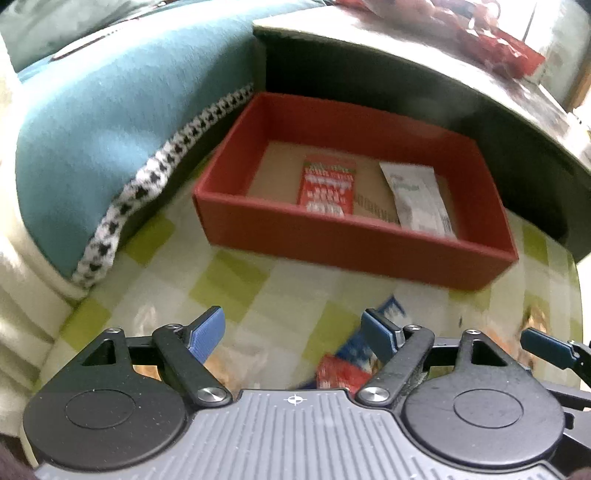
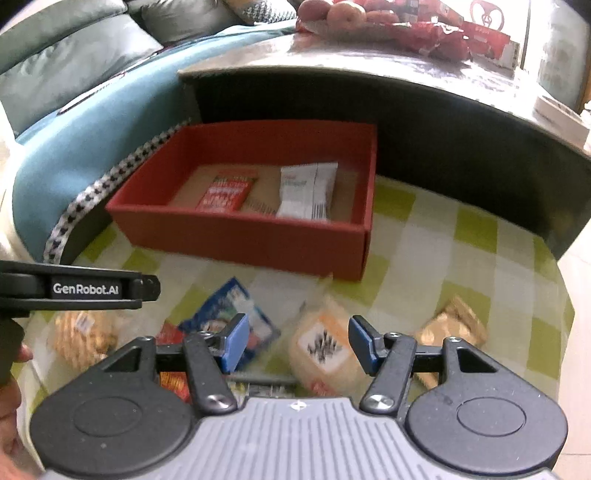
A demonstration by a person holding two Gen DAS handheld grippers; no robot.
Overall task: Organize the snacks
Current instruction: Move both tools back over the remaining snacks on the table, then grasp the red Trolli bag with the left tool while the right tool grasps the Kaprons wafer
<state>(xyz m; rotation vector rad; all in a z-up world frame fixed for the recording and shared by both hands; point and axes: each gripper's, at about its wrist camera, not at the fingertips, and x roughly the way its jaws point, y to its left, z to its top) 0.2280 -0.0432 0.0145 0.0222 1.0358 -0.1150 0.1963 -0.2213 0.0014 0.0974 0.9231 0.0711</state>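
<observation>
A red box (image 1: 354, 236) (image 2: 240, 240) sits on the green-checked cloth (image 1: 229, 280). A red snack packet (image 1: 327, 186) (image 2: 227, 192) and a white packet (image 1: 417, 199) (image 2: 308, 190) lie flat inside it. My left gripper (image 1: 293, 336) hovers open in front of the box, holding nothing, above a blue and red packet (image 1: 351, 358). My right gripper (image 2: 299, 343) is open above a pale labelled packet (image 2: 325, 347) that lies on the cloth, with the pads clear of it. A blue packet (image 2: 232, 314) lies to its left.
Loose snacks on the cloth: a brown packet (image 2: 452, 325) on the right and a tan bag (image 2: 83, 338) on the left. A teal cushion (image 1: 110, 129) borders the left side. A dark table (image 2: 443, 122) behind the box carries red bags (image 2: 436, 33).
</observation>
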